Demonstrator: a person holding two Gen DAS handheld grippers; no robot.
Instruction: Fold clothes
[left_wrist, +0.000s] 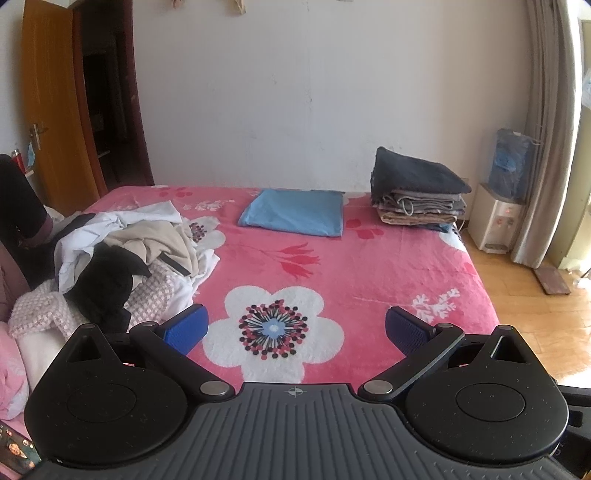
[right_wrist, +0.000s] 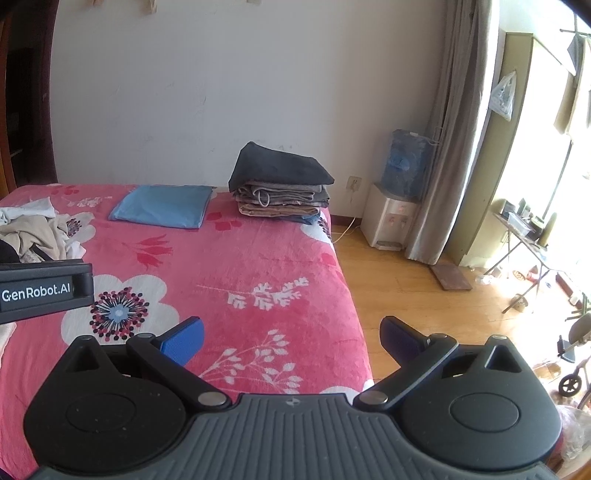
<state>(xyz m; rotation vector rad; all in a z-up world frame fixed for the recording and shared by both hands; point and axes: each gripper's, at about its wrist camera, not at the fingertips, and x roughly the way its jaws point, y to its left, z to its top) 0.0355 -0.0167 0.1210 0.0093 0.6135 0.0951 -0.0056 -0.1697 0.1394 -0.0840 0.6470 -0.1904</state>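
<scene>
well, both the left gripper (left_wrist: 295, 325) and right gripper (right_wrist: 291, 338) hang spread and empty over the bed (left_wrist: 369, 266); grabbing into the tangled clothes pile (left_wrist: 129, 251) at left risks lifting several garments together.

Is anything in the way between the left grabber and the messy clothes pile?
Nothing visible. The left gripper hangs open over the pink flowered bedspread, and the messy clothes pile lies just ahead to its left, with only bare bedspread between them.
</scene>
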